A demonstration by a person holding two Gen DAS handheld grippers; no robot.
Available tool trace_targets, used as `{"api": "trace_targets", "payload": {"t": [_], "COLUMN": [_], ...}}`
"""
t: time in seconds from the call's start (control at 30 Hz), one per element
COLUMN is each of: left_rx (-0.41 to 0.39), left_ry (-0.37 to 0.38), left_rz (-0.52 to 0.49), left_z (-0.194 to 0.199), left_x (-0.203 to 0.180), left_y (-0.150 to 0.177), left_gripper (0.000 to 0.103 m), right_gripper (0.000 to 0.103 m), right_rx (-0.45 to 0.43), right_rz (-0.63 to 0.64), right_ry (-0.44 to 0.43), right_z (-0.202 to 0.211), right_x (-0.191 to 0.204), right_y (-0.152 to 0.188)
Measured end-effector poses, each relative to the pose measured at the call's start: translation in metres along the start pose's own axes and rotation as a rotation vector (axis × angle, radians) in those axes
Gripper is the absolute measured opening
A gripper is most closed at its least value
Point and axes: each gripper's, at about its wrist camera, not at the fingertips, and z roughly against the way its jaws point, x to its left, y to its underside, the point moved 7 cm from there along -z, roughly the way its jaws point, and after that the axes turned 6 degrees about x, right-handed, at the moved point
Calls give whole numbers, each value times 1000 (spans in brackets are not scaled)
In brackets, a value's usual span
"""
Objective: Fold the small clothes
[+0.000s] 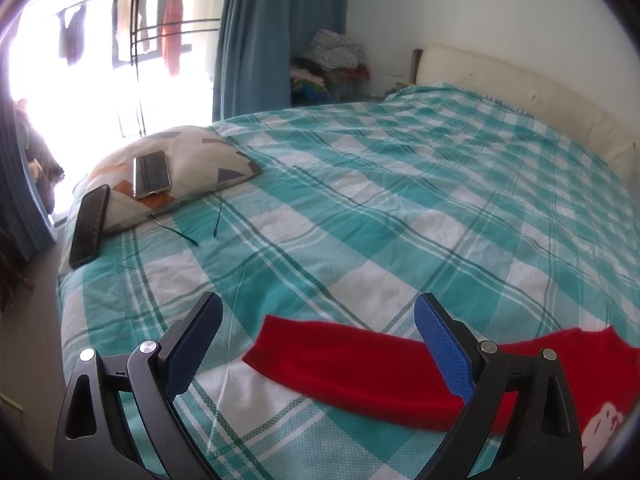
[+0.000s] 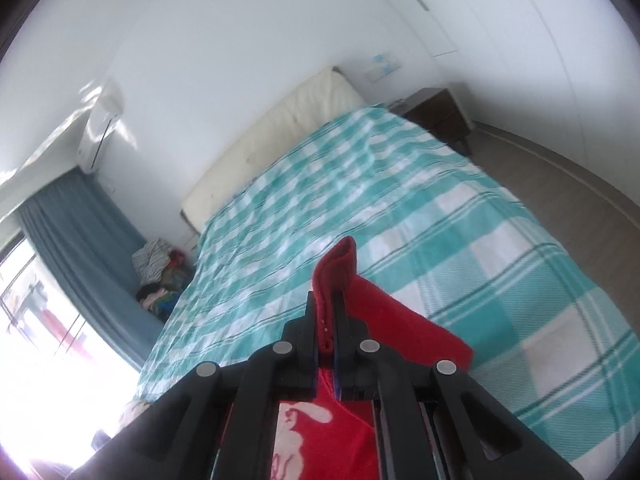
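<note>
Garment: red top [image 1: 360, 364] with a white print, partly spread on the checked bed cover [image 1: 360, 184], partly lifted
Sleeve: a long red sleeve lies flat in the left wrist view, its long axis running from about 9 o'clock to 3 o'clock across the frame, cuff end toward 9 o'clock
Body of the top: off toward 4 o'clock in the left view, where the white print shows at the edge
Left claw: left claw [image 1: 320, 364] has its blue pads wide apart with nothing pinched; the sleeve lies crosswise under the gap between them, and the pictures do not settle whether the pads touch the cloth
Right claw: right claw [image 2: 329, 320] is clamped together on a fold of red cloth that sticks out past the tips toward 12 o'clock; the rest of the top hangs below toward 6 o'clock
Nearer hand: my reading is that the left one is nearer the sleeve, the right one already busy with the body edge
Coming move: likely the sleeve gets folded in across the body, so the claw should close across the sleeve's width, not along its length
Bystanders: pillow [image 1: 188, 168] with two phones at 10 o'clock, well apart from the top
</note>
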Motion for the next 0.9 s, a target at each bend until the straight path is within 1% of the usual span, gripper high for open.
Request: {"api": "trace_targets", "payload": {"t": [0.07, 0.17, 0.23, 0.3, 0.37, 0.4, 0.43, 0.47, 0.5, 0.53, 0.6, 0.63, 0.67, 0.73, 0.8, 0.83, 0.9], "left_rx": [11, 26, 34, 36, 36, 37, 37, 38, 40, 41, 40, 40, 44, 58, 72, 76, 82], "left_ry": [6, 8, 10, 5, 1, 1, 1, 2, 5, 8, 14, 18, 23, 42, 56, 61, 69], "left_rz": [25, 64, 90, 108, 114, 112, 109, 108, 108, 106, 103, 100, 95, 81, 65, 57, 39], "left_z": [-2, -6, -8, -9, -10, -10, -10, -10, -10, -11, -11, -11, -12, -13, -13, -13, -13], "left_x": [5, 13, 18, 22, 23, 23, 23, 24, 24, 24, 24, 22, 20, 15, 10, 7, 2], "left_y": [-1, -3, -4, -5, -6, -6, -6, -6, -7, -7, -7, -7, -6, -4, -1, 1, 3], "left_gripper": [97, 97, 97, 97, 97, 97, 97, 97, 97, 97, 97, 97, 97, 98, 98, 98, 99], "right_gripper": [5, 5, 5, 5, 5, 9, 16, 25, 44, 48, 48, 49, 49, 55, 57, 60, 63], "right_rx": [61, 159, 223, 282, 344, 389, 456, 518, 550, 564, 571, 562, 549, 513, 450, 415, 340], "right_rz": [73, 169, 224, 275, 312, 320, 313, 294, 272, 257, 259, 264, 260, 235, 212, 195, 158], "right_ry": [-25, -32, -27, -15, -21, -39, -67, -108, -144, -184, -230, -229, -222, -205, -159, -128, -28], "right_z": [-35, -91, -128, -160, -191, -205, -219, -231, -234, -233, -222, -213, -204, -180, -151, -136, -107], "right_x": [46, 97, 119, 131, 136, 136, 135, 135, 136, 138, 137, 133, 126, 105, 72, 52, 6], "right_y": [15, 48, 75, 107, 139, 155, 174, 191, 205, 216, 225, 223, 217, 200, 178, 166, 145]}}
